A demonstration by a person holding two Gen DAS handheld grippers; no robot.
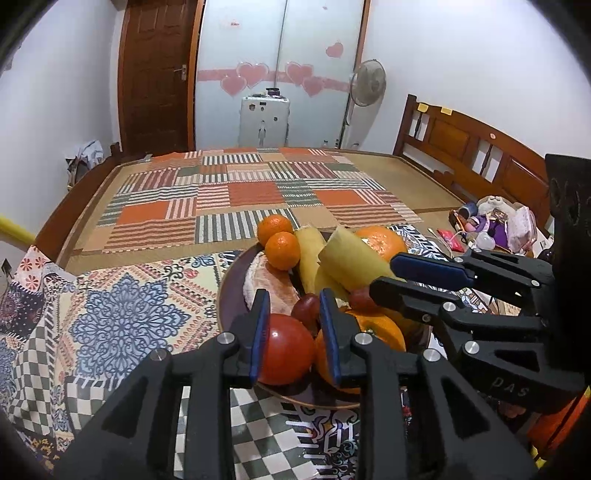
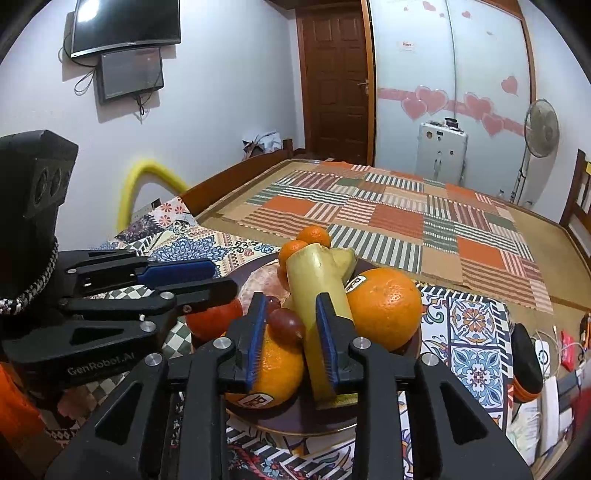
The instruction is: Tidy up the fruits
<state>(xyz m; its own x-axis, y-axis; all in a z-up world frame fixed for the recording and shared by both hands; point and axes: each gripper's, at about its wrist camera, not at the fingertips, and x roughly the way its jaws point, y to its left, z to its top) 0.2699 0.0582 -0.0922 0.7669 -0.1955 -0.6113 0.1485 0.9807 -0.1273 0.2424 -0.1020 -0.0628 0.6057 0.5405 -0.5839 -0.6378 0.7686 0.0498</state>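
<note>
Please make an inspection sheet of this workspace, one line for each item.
Surface: patterned patchwork cloth under the plate, beside a bed.
Job's things: round dark brown plate piled with large stickered oranges, small mandarins, pale yellow banana pieces, red tomato, dark red grapes, pink peeled citrus piece.
Clutter: small packets and toys on the right side.
Grippers: left tongs slightly apart above the tomato; right tongs slightly apart above a grape and banana piece. Neither holds anything.
Cables: thin white wires on the right; screen cables on the wall.
Surroundings: brown wooden door, standing fan, wall screens.
</note>
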